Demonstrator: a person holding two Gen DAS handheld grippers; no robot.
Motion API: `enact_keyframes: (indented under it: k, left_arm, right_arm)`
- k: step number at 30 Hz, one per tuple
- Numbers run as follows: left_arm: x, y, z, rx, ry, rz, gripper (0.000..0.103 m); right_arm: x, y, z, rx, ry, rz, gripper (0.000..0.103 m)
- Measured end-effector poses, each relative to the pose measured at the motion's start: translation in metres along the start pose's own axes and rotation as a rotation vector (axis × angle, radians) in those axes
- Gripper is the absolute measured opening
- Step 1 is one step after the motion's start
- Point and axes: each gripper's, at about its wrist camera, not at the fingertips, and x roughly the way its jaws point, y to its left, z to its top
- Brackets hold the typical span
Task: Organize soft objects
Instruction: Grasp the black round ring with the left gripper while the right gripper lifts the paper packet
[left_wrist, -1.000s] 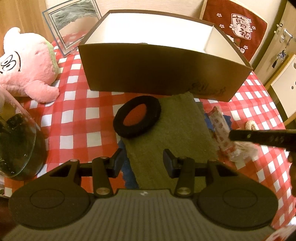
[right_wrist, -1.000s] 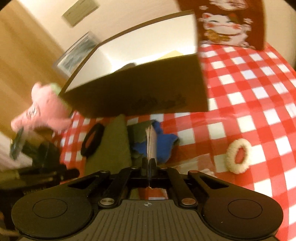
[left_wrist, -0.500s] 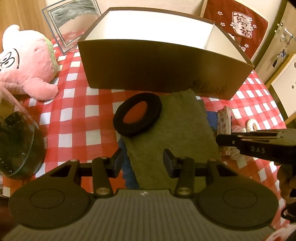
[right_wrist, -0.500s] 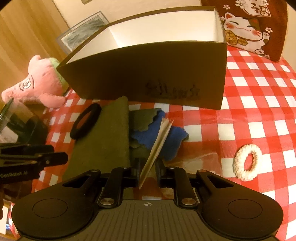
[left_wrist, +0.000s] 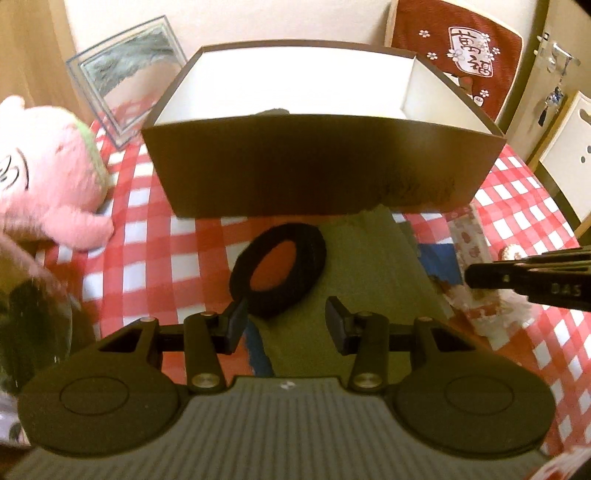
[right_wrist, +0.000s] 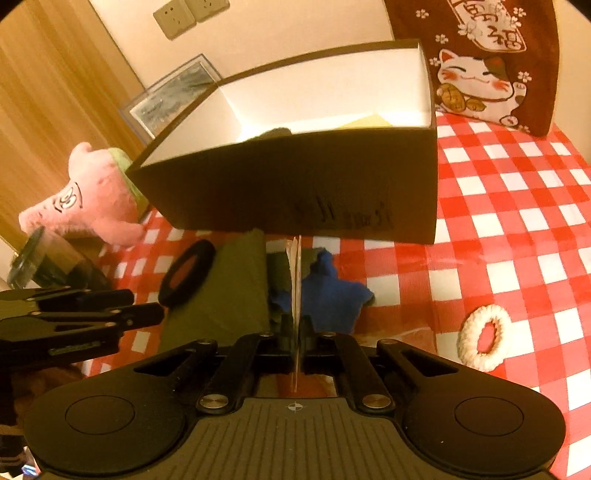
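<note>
Gripping a thin flat packet (right_wrist: 295, 280) edge-on, the right tongs (right_wrist: 295, 332) are clenched on it, and the packet stands upright between the two fingers, pointing toward the brown cardboard box (right_wrist: 295, 192) at 12 o'clock. In the left wrist view the same packet (left_wrist: 469, 240) shows a pale face with a red pattern, at 3 o'clock, just beside the tip of the right tongs (left_wrist: 476, 275).

The left tongs (left_wrist: 284, 325) are released — the fingers stand apart with nothing between them. They hover over the olive green towel (left_wrist: 354, 266), which lies flat on the counter (left_wrist: 147, 258) with its red and white checked cloth. A black ring-shaped soft band (left_wrist: 280, 269) lies partly on the towel's left edge, just ahead of the left finger.

Under and beside the towel a blue cloth (right_wrist: 332, 295) and a darker green cloth (right_wrist: 284, 266) lie crumpled, below the held packet. A white fluffy scrunchie (right_wrist: 480, 339) rests alone on the counter at 4 o'clock in the right wrist view, well apart from the box.

A pink plush toy (left_wrist: 48, 173) lies at 9 o'clock, left of the box. Inside the box something dark (right_wrist: 273, 132) and something yellow (right_wrist: 365, 121) show above the near wall — too hidden to name.
</note>
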Motion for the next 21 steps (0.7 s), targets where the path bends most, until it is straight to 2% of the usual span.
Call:
enact_keyframes:
  k: [5,9,13,21]
  left_arm:
    - [0.017,-0.008,0.005,0.09,-0.01,0.021,0.043]
    - [0.034,-0.009,0.007,0.12,0.014,0.001,0.041]
    - [0.048,-0.003,0.009,0.113,0.029,-0.031,0.025]
    - [0.048,-0.006,0.01,0.145,0.004,-0.026,0.012]
  right_arm:
    - [-0.003,0.002,0.003,0.007,-0.008,0.002,0.002]
    - [-0.002,0.0,0.005,0.025,-0.007,0.001,0.003]
    - [-0.002,-0.003,0.005,0.037,0.001,-0.007,0.003]
    - [-0.005,-0.005,0.004,0.048,-0.002,-0.018,0.003]
